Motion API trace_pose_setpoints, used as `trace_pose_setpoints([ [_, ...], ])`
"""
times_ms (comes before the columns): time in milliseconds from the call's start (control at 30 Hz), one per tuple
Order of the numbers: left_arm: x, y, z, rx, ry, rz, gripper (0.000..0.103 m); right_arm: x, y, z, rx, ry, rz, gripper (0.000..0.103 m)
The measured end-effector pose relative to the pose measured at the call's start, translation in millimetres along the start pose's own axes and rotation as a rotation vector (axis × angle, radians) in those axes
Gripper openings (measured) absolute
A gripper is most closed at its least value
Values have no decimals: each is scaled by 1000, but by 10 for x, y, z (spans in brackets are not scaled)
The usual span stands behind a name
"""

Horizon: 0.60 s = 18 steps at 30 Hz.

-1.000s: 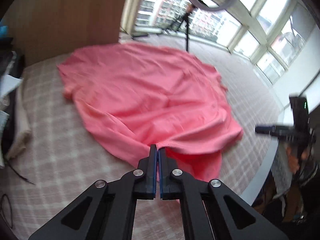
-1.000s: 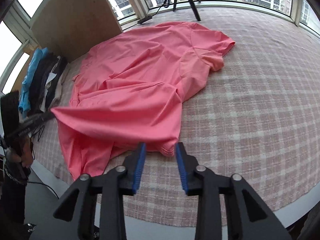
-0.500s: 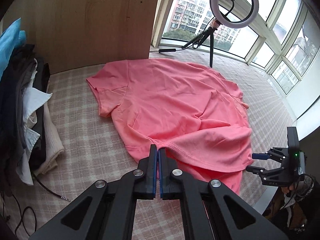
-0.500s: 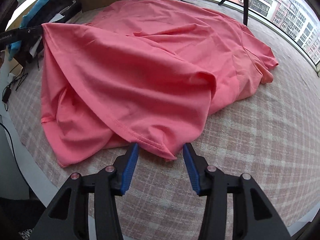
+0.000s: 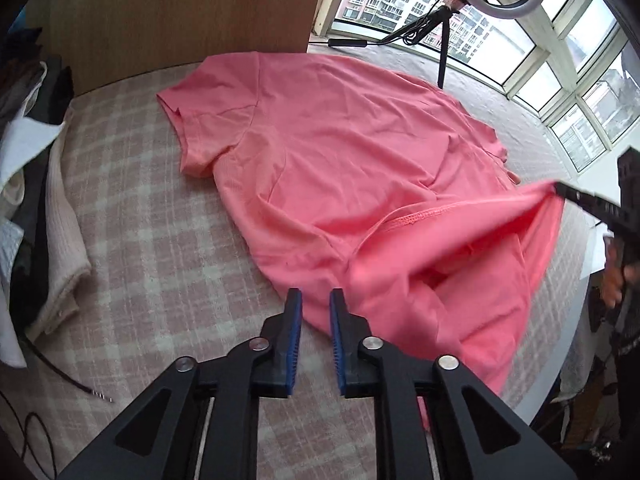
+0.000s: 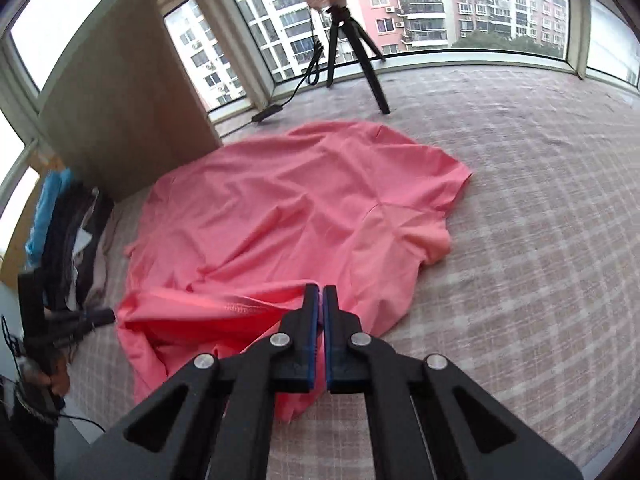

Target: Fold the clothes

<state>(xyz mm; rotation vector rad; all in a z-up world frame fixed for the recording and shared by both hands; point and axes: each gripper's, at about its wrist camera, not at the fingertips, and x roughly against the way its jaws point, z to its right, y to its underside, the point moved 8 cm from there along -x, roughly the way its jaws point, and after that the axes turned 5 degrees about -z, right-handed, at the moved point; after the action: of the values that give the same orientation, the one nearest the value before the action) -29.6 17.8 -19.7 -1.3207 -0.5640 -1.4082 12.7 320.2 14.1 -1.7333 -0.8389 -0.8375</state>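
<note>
Hem corner lies just ahead-right of my left hand-held gripper (image 5: 315,300)
Its jaws stand apart, empty; my right hand-held gripper (image 6: 321,294) is clamped on the pink shirt's (image 5: 360,168) hem.

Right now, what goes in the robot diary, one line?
left gripper: open, empty | right gripper: shut on pink T-shirt hem | shirt unfolded

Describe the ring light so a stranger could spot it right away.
Look past the pink shirt on the checked table, toward the window. The ring light stands there on a black tripod, the only upright thing on the table.
</note>
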Motion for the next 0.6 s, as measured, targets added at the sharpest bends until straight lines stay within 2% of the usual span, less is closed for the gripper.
trace_pose_setpoints([
  [133, -63, 141, 101, -2, 23, -20, 28, 141, -229, 217, -67, 22, 49, 2],
  [400, -155, 358, 269, -9, 54, -49, 33, 9, -172, 289, -72, 26, 11, 2],
  [467, -143, 346, 273, -14, 46, -44, 30, 21, -164, 293, -69, 24, 11, 2],
  [500, -137, 339, 275, -16, 42, -41, 23, 27, -159, 293, -67, 22, 11, 2],
  [533, -132, 333, 277, -19, 37, -39, 11, 31, -151, 293, -65, 21, 10, 2],
  [600, -120, 320, 282, -23, 29, -34, 9, 35, -137, 299, -63, 18, 6, 2],
])
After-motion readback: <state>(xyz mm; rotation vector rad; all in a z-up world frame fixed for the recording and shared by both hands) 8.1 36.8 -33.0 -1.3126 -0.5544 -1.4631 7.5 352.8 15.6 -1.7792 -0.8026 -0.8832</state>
